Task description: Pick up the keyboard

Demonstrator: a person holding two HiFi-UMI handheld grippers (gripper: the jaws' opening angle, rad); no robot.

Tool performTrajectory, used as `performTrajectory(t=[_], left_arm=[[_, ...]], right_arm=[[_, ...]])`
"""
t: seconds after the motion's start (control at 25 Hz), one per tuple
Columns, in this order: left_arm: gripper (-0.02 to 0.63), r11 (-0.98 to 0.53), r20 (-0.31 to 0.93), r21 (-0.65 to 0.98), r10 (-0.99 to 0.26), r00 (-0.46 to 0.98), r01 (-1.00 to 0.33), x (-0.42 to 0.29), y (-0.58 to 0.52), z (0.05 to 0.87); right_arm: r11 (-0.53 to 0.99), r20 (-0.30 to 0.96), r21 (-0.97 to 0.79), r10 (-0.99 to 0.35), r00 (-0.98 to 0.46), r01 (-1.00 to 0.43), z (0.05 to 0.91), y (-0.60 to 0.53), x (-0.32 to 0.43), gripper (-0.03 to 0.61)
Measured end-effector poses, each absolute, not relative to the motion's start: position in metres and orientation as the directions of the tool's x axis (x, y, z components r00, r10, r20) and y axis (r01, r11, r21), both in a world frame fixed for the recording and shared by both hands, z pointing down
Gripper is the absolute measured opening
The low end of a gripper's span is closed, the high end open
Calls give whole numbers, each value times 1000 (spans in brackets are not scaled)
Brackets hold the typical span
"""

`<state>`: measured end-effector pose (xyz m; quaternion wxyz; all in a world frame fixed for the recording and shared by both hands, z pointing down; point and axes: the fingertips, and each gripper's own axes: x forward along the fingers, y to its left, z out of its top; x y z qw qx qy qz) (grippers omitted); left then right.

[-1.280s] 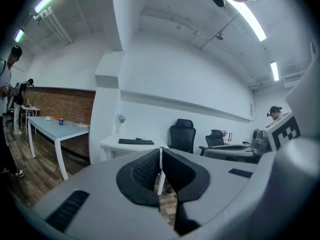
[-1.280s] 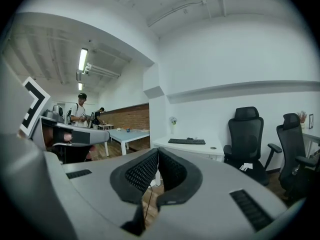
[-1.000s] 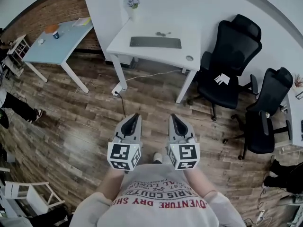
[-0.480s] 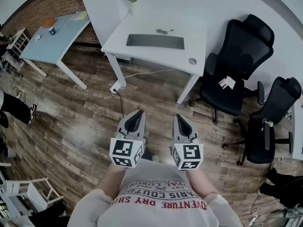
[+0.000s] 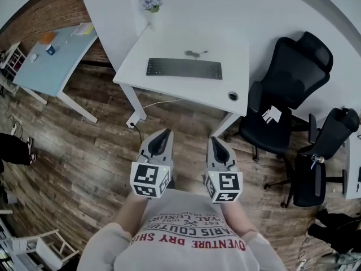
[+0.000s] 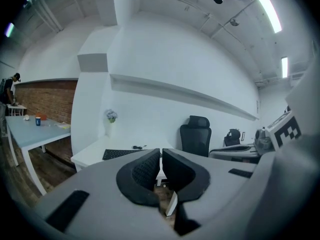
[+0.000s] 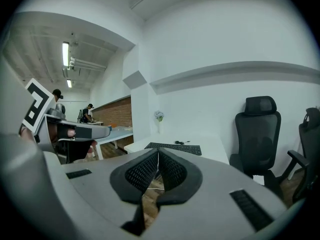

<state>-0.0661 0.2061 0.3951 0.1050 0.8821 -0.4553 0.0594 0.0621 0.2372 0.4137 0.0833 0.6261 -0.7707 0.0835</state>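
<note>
The wooden floor (image 5: 84, 151) filled most of the head view, and the person stood on it some way back from a white worktop (image 5: 169, 89) that was placed against the wall. A black chair (image 5: 282, 95) stood at the right side of this worktop, and a blue worktop (image 5: 45, 66) stood further to the left.

The keyboard (image 5: 184, 69) lay flat on the white worktop, about in the middle, a little back from the near edge. Its long axis ran along that near edge, so it was across the direction in which both claws pointed. A small plant (image 5: 150, 2) stood at the far left corner, a thin cable (image 5: 194, 53) lay just behind the keyboard, and a round hole (image 5: 233, 96) was near the near right corner.

The left claw (image 5: 163, 133) and the right claw (image 5: 213, 140) were held side by side in front of the body, both pointing to the worktop. Each one was fully closed and held nothing; each gripper view showed its pads together with only floor behind them.

The keyboard was straight ahead and well apart from both claws, with open floor between. Its left end was about in line with the left claw and its right end with the right claw, so I judge no hand clearly nearer. Both claws would need to open before reaching its ends.
</note>
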Motion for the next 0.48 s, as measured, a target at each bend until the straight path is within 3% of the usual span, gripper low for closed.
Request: performTrajectory(t=[0.48], left_arm=[[35,-617,198,162,-744,638,-770,-99,3,395]], right_arm=[[156,226,6,-962,-151,-988,405,45,25,25]])
